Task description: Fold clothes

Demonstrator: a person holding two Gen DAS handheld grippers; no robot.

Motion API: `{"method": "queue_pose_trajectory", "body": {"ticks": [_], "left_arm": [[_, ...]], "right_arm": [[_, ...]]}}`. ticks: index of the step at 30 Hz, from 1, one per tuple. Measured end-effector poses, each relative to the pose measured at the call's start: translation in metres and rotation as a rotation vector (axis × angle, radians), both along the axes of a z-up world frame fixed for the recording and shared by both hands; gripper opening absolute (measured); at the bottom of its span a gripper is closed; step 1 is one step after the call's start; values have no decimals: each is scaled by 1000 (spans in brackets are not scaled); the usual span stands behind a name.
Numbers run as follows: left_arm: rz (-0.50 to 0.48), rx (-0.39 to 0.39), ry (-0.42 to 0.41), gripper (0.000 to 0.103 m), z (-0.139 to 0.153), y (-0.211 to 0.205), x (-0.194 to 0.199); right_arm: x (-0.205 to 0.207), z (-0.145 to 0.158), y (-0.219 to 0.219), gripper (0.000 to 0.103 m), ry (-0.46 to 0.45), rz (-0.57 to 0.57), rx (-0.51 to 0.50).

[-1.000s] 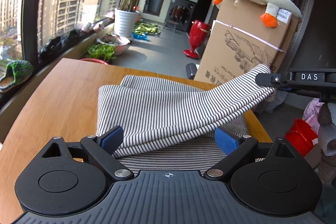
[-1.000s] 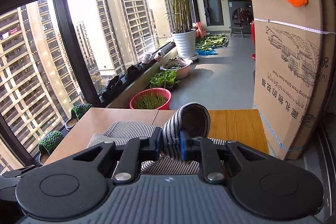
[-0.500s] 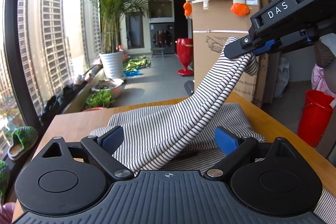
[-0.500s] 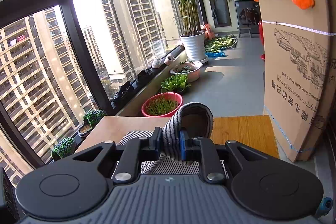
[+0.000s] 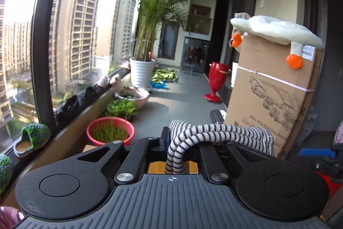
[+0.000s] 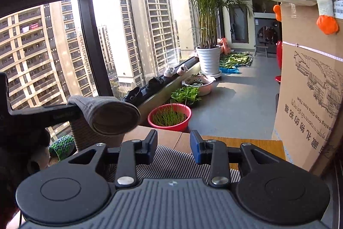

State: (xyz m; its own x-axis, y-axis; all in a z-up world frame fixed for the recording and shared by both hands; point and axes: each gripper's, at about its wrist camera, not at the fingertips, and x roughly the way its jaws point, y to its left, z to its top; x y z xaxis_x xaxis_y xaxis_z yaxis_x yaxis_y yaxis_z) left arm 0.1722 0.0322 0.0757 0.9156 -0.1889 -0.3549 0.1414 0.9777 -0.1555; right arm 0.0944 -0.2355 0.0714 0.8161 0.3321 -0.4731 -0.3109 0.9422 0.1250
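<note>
While its jaws have just been closing, the left gripper (image 5: 171,138) clenches a ribbed striped sleeve (image 5: 214,132). Just opening, the right gripper (image 6: 173,146) is released, nothing between its pads, over striped knit (image 6: 169,162) lying on the wooden table (image 6: 246,145).

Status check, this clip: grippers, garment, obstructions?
Left gripper shut on black-and-white striped knit garment, lifted. Right gripper just opened, nothing between jaws. Nothing blocking wooden table.

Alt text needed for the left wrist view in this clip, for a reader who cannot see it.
The left gripper, seen from behind, is shut on a bunched fold of striped garment that drapes off to the right. Beyond lie a balcony floor, a pink basin of grass, a potted palm and a cardboard box.
</note>
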Motion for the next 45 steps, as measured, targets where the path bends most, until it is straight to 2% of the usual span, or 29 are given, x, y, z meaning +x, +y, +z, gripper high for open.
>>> {"method": "queue_pose_trajectory", "body": {"ticks": [3, 7, 11, 12, 13, 14, 16, 18, 21, 23, 25, 27, 28, 29, 30, 32, 34, 36, 38, 40, 42, 45], "left_arm": [[81, -76, 14, 8, 6, 50, -1], [117, -146, 54, 8, -1, 80, 4], [128, -149, 61, 8, -5, 92, 6], [127, -155, 60, 8, -5, 96, 5], [127, -161, 59, 8, -5, 100, 5], [128, -167, 60, 8, -6, 102, 5], [129, -181, 60, 8, -6, 103, 6], [127, -192, 60, 8, -6, 102, 7], [124, -203, 62, 9, -3, 98, 9], [118, -207, 64, 9, 1, 94, 9], [113, -201, 65, 9, 4, 90, 8], [106, -178, 70, 9, 5, 80, 8], [102, -166, 73, 9, 6, 76, 9], [96, -162, 75, 9, 7, 70, 10], [90, -160, 78, 9, 9, 64, 11], [57, -184, 90, 9, 12, 40, 15], [-46, -193, 102, 17, 11, -3, 19], [-183, -203, 150, 46, 4, -43, 21], [-294, -226, 197, 50, -4, -73, 22], [-337, -260, 214, 57, -8, -81, 19], [-357, -275, 214, 75, -10, -82, 15], [-388, -255, 212, 80, -15, -79, 5]], "right_arm": [[14, -40, 49, 33, 33, 73, -139], [39, -81, 123, 33, 35, 153, -305], [61, -102, 159, 31, 19, 166, -433], [61, -104, 161, 24, -17, 168, -472], [59, -103, 159, 2, -34, 175, -484], [57, -97, 154, 3, -36, 168, -458], [46, -75, 140, 3, -33, 158, -342], [31, -54, 132, 3, -38, 192, -266], [14, -50, 135, 3, -3, 264, -243], [6, -68, 144, 5, 17, 327, -317], [-1, -82, 144, 7, 32, 343, -334], [-11, -82, 127, 11, 56, 329, -261], [-17, -76, 111, 20, 58, 310, -199], [-23, -71, 95, 35, 61, 292, -137], [-30, -65, 79, 40, 60, 270, -84], [-44, -55, 45, 42, 28, 203, -39], [-56, -48, 9, 42, -5, 111, -52], [-67, -45, -26, 42, -9, 23, -54], [-75, -47, -58, 44, 10, -64, -39], [-82, -51, -87, 44, 35, -137, -21], [-85, -56, -103, 44, 56, -169, -1], [-79, -60, -109, 44, 63, -178, 39]]}}
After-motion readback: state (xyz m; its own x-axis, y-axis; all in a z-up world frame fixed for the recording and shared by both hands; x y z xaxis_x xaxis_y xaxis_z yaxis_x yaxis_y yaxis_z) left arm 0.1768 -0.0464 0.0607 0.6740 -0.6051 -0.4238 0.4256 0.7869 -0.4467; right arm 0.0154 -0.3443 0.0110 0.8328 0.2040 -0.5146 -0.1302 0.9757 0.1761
